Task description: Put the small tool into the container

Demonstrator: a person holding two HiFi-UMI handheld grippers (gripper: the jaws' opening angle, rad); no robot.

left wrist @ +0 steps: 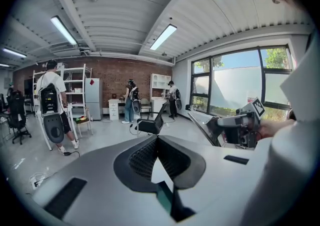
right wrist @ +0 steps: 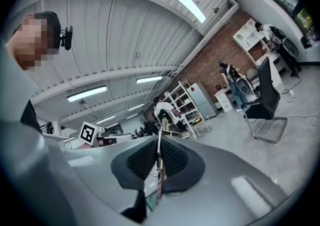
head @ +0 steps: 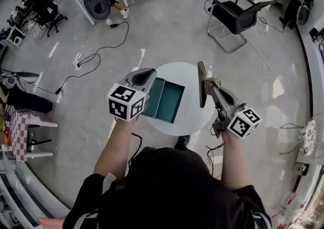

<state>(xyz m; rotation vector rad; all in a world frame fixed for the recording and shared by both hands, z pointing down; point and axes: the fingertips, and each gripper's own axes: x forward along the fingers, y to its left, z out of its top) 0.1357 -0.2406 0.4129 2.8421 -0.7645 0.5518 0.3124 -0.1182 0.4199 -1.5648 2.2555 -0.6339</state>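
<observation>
A teal open container (head: 164, 100) lies on the round white table (head: 195, 116) below both grippers. My right gripper (head: 201, 78) hovers above the table's right half, to the right of the container. It is shut on a thin small tool (right wrist: 159, 170), which stands edge-on between the jaws in the right gripper view (right wrist: 159, 142) and pokes out past their tips. My left gripper (head: 147, 74) hangs over the container's left edge. In the left gripper view its jaws (left wrist: 157, 142) meet with nothing between them, and a strip of the teal container (left wrist: 163, 197) shows below them.
A black office chair (head: 235, 12) stands on the floor beyond the table. Cables (head: 96, 55) trail across the floor to the left. A small table with a checked cloth (head: 20, 126) is at the far left. People and shelving stand in the room's background.
</observation>
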